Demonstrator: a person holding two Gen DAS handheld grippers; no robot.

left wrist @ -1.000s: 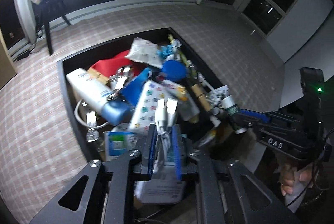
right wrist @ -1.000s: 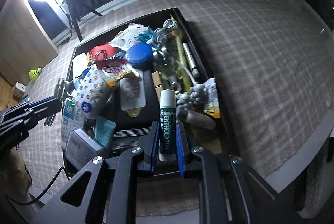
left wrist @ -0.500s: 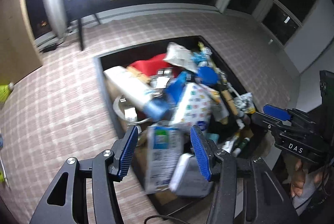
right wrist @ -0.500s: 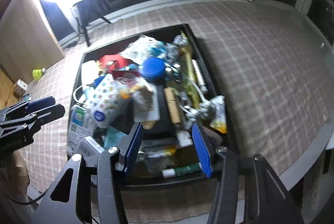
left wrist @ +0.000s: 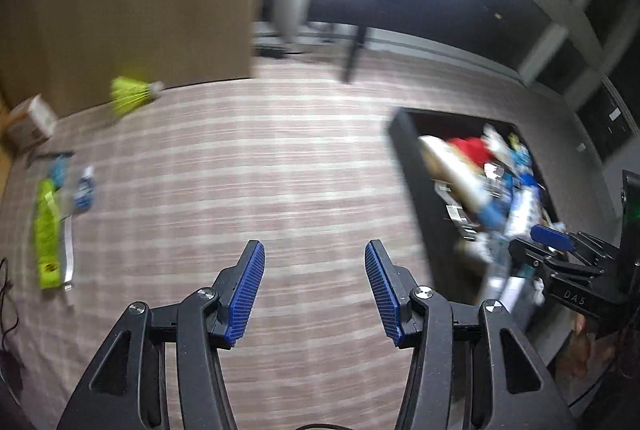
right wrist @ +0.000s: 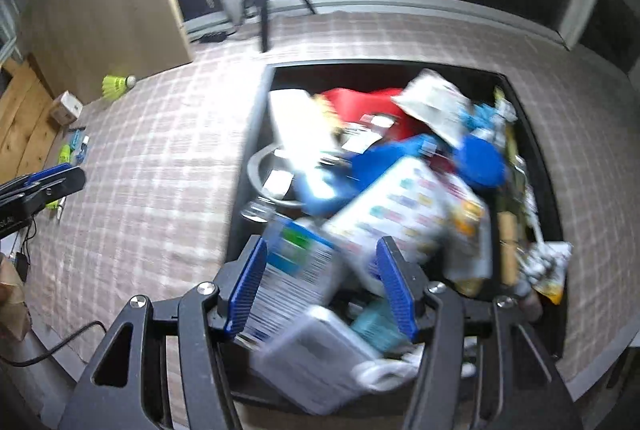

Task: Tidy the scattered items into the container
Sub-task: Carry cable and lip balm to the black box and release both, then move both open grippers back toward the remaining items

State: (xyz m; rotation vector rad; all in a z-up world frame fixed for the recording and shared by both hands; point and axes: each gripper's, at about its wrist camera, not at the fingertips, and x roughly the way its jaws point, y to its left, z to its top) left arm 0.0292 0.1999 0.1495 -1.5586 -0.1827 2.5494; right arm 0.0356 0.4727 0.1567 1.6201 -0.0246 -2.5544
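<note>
My left gripper gaped empty; long lime-green packet lay far left of it, lengthwise fore-aft. Right gripper, jaws apart, hung over black tray.

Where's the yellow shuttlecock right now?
The shuttlecock lies on the checked cloth at the far left of both wrist views, by the wooden panel, near a small white box.

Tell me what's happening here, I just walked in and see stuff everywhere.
A person with two handheld grippers is tidying loose items into a black container, already piled full. Both grippers are empty, jaws open: the right gripper is over the container, the left gripper over bare tablecloth. A yellow shuttlecock and a yellow-green packet lie outside the container.
</note>
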